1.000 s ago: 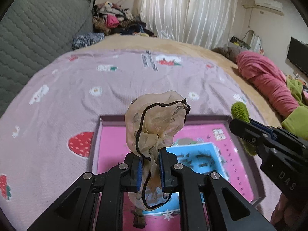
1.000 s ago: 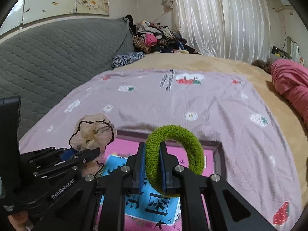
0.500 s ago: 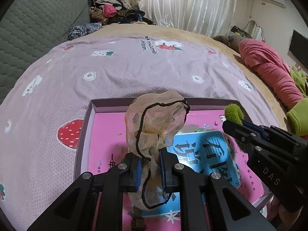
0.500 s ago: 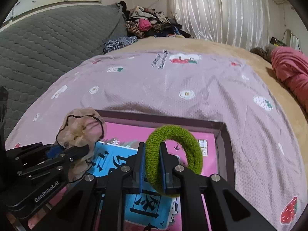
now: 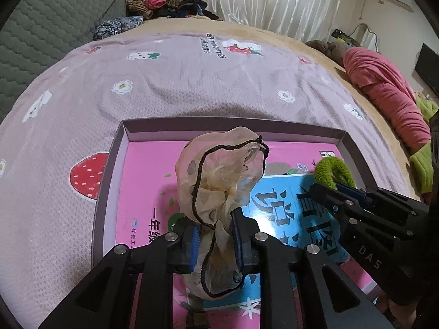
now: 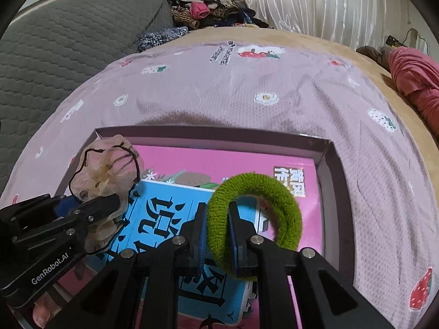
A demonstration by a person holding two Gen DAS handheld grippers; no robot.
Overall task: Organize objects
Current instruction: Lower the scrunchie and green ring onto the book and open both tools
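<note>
Shallow box on the bed, holding a pink booklet and a blue booklet: over its left half, the left gripper, marked "GenRobot.AI", jaws opening around a beige sheer scrunchie standing upright between them. Over the right half, directly above the blue booklet, the right gripper, marked "DAS", is clamped on a green terry scrunchie, ring upright, so both drops lie straight down.

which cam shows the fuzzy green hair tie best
The right wrist view: the fuzzy green hair tie appears as a whole ring, pinched by the right gripper. The left wrist view catches only part of its loop, at the right edge.
</note>
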